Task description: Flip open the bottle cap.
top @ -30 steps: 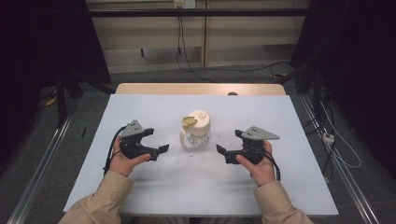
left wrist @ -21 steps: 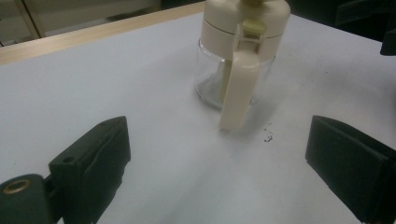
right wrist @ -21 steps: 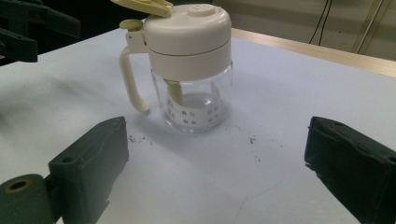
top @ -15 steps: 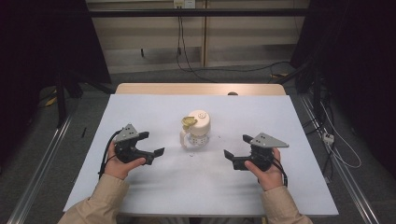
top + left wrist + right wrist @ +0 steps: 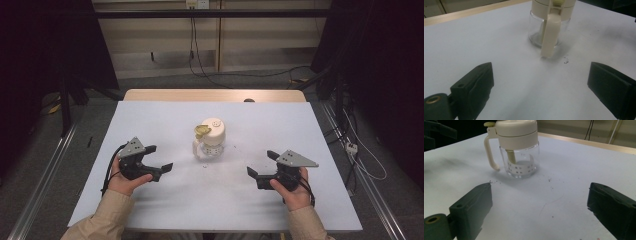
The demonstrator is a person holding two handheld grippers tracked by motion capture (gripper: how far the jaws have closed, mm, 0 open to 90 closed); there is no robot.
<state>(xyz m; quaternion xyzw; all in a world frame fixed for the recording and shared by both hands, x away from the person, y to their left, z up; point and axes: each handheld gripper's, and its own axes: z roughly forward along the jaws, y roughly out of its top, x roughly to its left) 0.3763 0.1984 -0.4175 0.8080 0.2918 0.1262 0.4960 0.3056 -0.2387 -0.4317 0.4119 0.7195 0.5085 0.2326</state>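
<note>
Both sets of jaws stand wide and empty — the left gripper [image 5: 161,159] and right gripper [image 5: 261,164] have drawn back toward the person, leaving the jar [image 5: 210,137] ahead between them on the table [image 5: 300,130], apparently finished or untouched.

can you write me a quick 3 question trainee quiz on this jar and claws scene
1. True or false: the left claw is shut on the jar.
2. In the right gripper view, the jar's handle sits on which side of the jar: A left, B right, C hidden behind it?
3. Fill in: the jar's lid is coloured ____.

Key
1. False; both the left and right claw are open and apart from the jar.
2. A
3. Cream
</note>
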